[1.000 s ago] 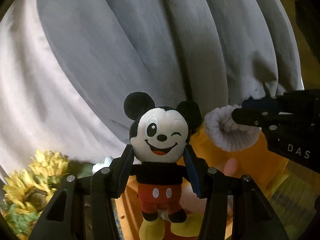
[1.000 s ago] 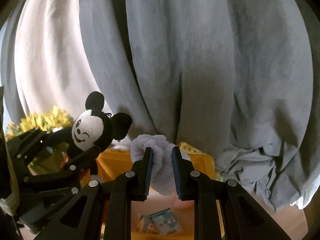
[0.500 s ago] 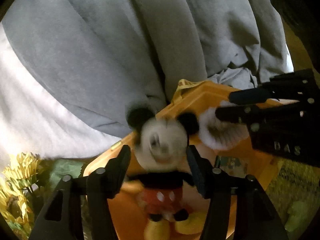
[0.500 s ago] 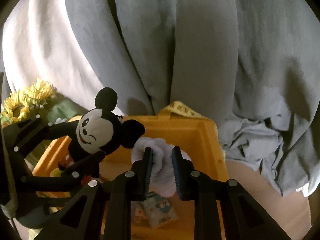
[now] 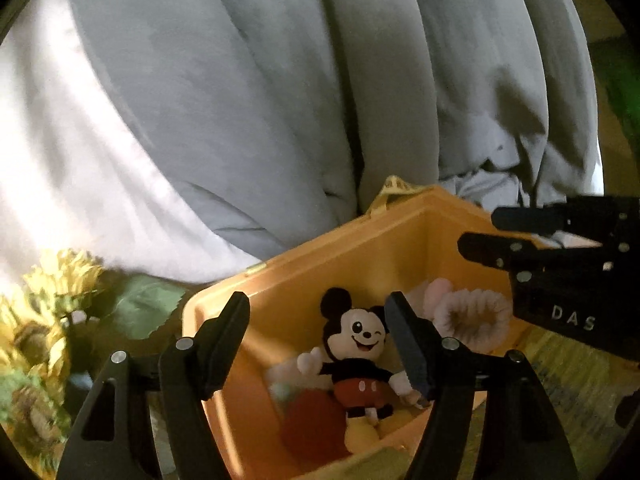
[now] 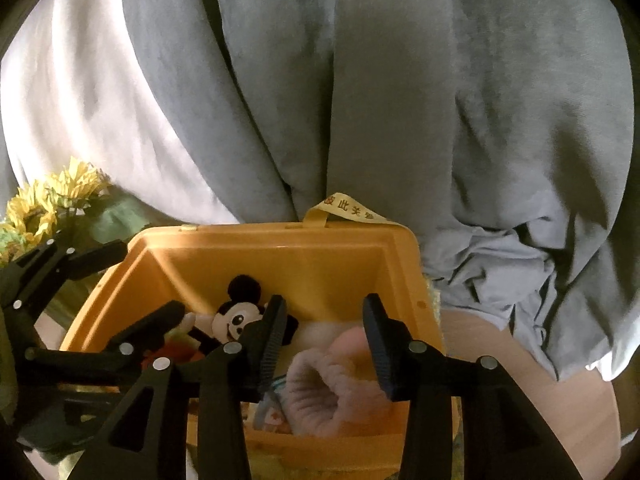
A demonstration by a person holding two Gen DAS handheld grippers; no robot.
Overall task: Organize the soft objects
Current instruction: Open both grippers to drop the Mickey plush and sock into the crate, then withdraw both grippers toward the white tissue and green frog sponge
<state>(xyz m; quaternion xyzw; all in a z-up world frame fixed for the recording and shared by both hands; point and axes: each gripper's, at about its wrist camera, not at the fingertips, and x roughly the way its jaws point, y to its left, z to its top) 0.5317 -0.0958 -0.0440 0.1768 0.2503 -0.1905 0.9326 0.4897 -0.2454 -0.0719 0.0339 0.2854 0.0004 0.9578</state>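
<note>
Released over the orange bin (image 6: pixel 260 236) and left lying face up on its floor: the mouse plush (image 5: pixel 360 356), with the fluffy white cuff (image 6: pixel 332 392) resting beside it toward the bin's right wall. Held above the bin's near edge, the left gripper (image 5: pixel 318 304), jaws just opened wide, with the plush seen between them but lower down and apparently untouched, though a brush of one pad against the toy's hand could not be ruled out from this angle. Poised alongside it over the bin's right half, the right gripper (image 6: pixel 324 304), jaws likewise just parted, pads clear of the cuff below. Judged best for finishing the drop: parting both sets of jaws fully, then lifting straight up from the bin so that no pad snagged plush fabric or dragged either toy back over the rim. Also noted inside the bin: a red soft thing (image 5: pixel 312 420) under the plush's feet and a small printed packet (image 6: pixel 272 404) next to the cuff. Behind the bin, heavy grey drapery (image 5: pixel 280 100) and a yellow strap (image 6: pixel 348 210) at the far rim; left of the bin, artificial sunflowers (image 5: pixel 52 280). Tightest spot: the two grippers crowded close together over the bin.
</note>
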